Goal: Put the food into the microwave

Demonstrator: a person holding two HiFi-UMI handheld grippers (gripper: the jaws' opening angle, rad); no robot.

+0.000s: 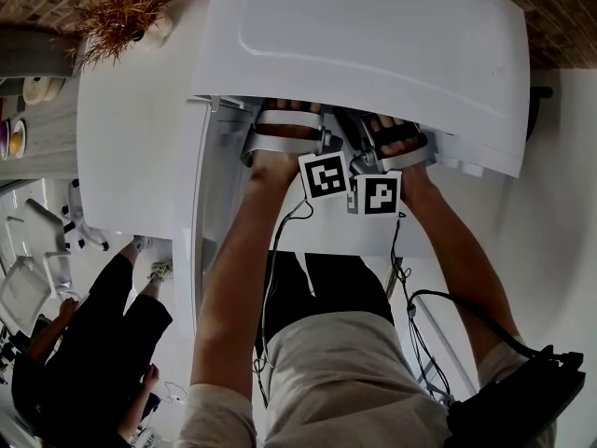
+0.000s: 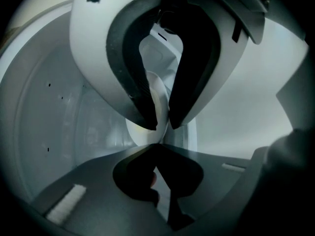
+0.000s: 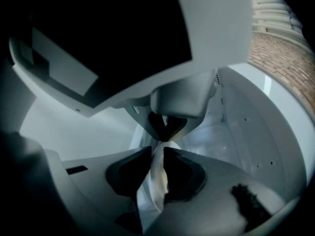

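Note:
A white microwave (image 1: 373, 45) fills the head view from above, and both my hands reach into its cavity. My left gripper (image 1: 284, 133) and right gripper (image 1: 392, 143) sit side by side under its top edge, fingertips hidden. In the left gripper view my left gripper (image 2: 160, 178) is shut on a thin white plate (image 2: 160, 104) seen edge-on. The right gripper (image 2: 163, 124) faces it and pinches the same plate. The right gripper view shows my right gripper (image 3: 155, 173) shut on the plate (image 3: 156, 181), the left gripper (image 3: 165, 132) opposite. No food shows.
The microwave's white inner walls (image 3: 256, 127) curve close around both grippers. Its open door (image 1: 199, 241) hangs at the left. A person in dark clothes (image 1: 93, 343) stands at lower left. Dried plant (image 1: 121, 7) at back left. Cables (image 1: 420, 334) trail from the grippers.

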